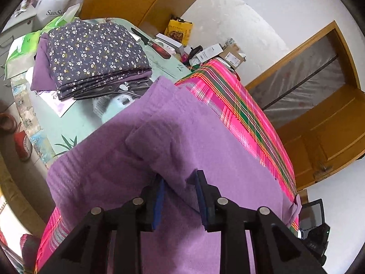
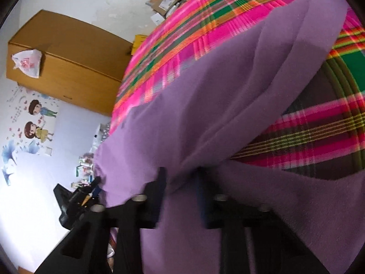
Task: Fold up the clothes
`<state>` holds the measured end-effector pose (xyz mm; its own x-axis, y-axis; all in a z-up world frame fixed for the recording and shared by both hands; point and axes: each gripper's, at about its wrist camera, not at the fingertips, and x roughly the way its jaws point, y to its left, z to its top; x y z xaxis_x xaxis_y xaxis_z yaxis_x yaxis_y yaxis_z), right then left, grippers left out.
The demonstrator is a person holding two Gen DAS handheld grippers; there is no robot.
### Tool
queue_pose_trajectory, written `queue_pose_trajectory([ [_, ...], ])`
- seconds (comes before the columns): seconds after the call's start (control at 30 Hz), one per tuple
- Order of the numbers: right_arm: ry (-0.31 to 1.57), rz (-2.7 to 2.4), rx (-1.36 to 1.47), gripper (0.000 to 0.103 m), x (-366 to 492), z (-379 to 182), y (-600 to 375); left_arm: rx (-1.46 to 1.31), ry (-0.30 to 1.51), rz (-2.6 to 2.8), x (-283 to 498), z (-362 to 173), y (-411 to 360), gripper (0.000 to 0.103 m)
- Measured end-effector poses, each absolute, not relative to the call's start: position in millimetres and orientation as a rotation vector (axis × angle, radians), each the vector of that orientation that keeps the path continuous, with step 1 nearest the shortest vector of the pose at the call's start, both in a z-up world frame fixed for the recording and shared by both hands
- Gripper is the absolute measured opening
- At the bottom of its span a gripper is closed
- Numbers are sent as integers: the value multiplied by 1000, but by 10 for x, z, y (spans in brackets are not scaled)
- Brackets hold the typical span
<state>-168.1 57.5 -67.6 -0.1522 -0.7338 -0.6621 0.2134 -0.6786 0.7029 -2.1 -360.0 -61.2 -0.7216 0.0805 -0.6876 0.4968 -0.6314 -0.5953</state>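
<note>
Now purple garment (image 1: 173, 137) pinched between jaws of both grippers.

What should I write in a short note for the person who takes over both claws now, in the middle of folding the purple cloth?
Left claw: shut on a fold of the purple cloth, lifted a little.
Right claw: also shut on the purple cloth, at another edge; the picture is blurred.
The cloth lies over the pink checked blanket, partly doubled over.
Done: a folded flowered cloth sits in a pile on the green table, with something purple under it.
Left: finish this fold, lay the cloth flat, and probably add it to the pile.
Watch the knife beside the pile.
</note>
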Motion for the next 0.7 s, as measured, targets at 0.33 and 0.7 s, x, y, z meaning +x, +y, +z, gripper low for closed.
queue_pose_trajectory([
  [0.33, -619, -1931, 1433, 4, -1620, -714, 622, 975, 1226, -2434, 28, -615, -3646, 4],
  [0.7, -642, -1927, 1252, 4, -1498, -365, 692, 833, 1231, -2554, 148, -156, -3635, 4],
])
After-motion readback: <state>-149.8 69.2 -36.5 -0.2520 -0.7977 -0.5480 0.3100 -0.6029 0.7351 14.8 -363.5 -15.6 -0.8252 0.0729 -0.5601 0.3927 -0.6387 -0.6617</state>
